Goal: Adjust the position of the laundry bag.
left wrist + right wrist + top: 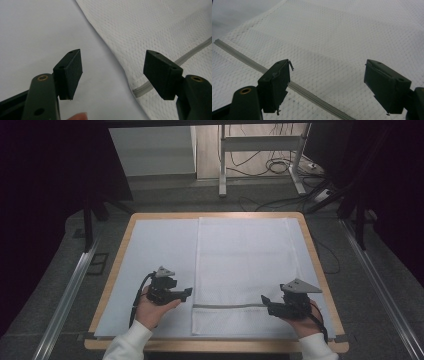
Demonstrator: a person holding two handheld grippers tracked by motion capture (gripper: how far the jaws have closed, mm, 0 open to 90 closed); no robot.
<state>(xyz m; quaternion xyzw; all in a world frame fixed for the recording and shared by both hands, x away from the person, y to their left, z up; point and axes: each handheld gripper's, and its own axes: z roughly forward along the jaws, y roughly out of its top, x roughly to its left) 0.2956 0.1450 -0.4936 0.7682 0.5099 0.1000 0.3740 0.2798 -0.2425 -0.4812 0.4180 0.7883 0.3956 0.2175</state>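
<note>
Two handheld grippers flank a white mesh laundry bag (245, 270) lying flat on the pale sheet (160, 250) that covers the table (120, 250). The left gripper (189, 292), jaws spread with nothing between them, sits just beside the bag's left edge near the end of the grey zipper (227, 306). The right gripper (265, 300), jaws also spread and empty, hovers over the zipper's right end. Whether either jaw touches the mesh is hard to tell. Both forearms are cut off at the bottom edge.
</note>
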